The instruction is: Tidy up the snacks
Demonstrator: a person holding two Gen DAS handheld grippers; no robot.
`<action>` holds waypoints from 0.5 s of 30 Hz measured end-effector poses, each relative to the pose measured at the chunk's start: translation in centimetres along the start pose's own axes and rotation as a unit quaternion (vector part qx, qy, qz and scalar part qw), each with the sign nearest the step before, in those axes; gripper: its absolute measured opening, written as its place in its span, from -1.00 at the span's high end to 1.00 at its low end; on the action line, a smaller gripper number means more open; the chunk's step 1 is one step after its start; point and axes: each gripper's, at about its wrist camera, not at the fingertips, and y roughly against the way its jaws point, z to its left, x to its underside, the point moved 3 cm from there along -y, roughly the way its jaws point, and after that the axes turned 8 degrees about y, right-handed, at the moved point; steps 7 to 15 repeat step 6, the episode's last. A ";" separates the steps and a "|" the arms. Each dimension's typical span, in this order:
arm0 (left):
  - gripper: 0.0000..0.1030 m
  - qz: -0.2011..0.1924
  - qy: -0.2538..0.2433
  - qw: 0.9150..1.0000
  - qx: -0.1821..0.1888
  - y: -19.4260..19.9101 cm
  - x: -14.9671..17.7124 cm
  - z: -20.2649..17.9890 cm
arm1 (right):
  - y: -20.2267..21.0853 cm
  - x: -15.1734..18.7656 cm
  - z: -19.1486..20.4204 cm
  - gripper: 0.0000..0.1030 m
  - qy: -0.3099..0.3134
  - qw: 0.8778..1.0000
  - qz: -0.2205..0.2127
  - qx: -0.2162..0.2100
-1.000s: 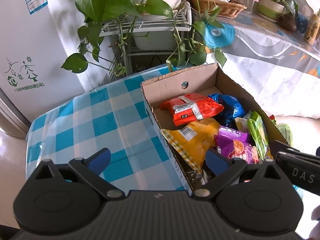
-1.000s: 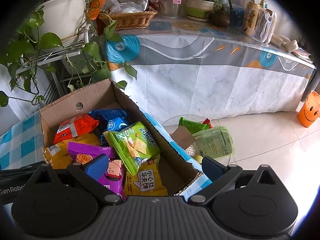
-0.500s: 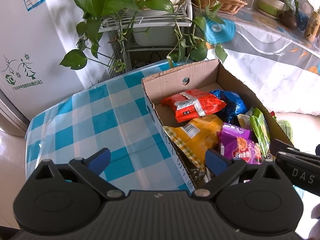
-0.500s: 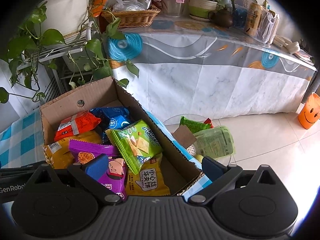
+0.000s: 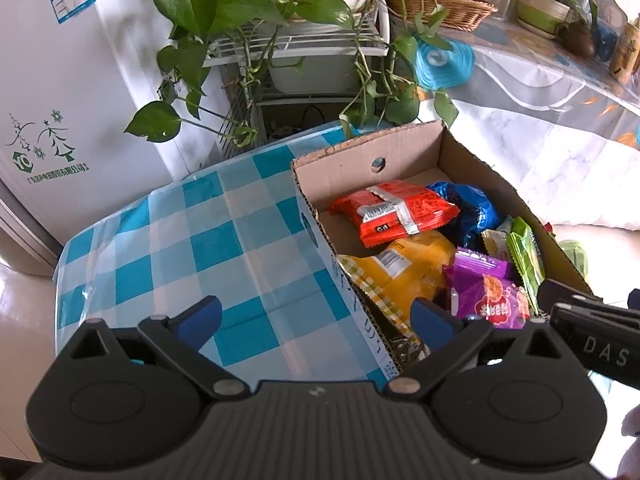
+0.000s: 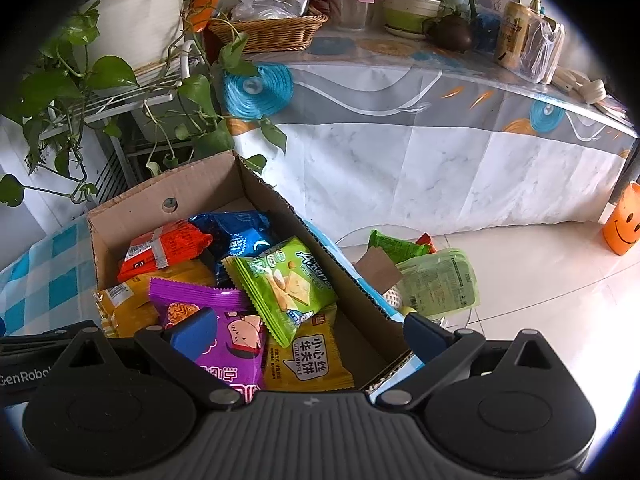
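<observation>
- One open brown cardboard box (image 5: 404,152) stands on the bench with the blue-and-white checked cloth (image 5: 180,240).
- Inside it lie six snack packets that I can count: one red packet (image 5: 394,210) and one dark blue packet (image 6: 240,236) at the far end, one orange-yellow packet (image 5: 400,276) near the left wall, one purple packet (image 6: 224,320) in front, one light green cracker packet (image 6: 288,284) on top, and one yellow waffle packet (image 6: 312,360) under it.
- Past the box's right wall sit two more green packets: a dark green one (image 6: 390,242) and a pale green one (image 6: 440,284).
- The left gripper (image 5: 316,316) has its two fingers spread wide, holding nothing, astride the box's left wall.
- The right gripper (image 6: 308,330) is likewise spread and empty, over the box's near right corner.
</observation>
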 end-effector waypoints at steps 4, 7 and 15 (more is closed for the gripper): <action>-0.94 -0.003 -0.001 1.000 -0.002 0.0 0.0 0.5 | 0.0 -0.1 0.4 -0.98 0.003 1.000 0.001 -0.005; -0.94 -0.002 0.000 1.000 -0.004 0.0 0.0 0.8 | -0.1 -0.1 0.7 -0.98 0.006 1.000 0.001 -0.007; -0.94 -0.002 0.000 1.000 -0.004 0.0 0.0 0.8 | -0.1 -0.1 0.7 -0.98 0.006 1.000 0.001 -0.007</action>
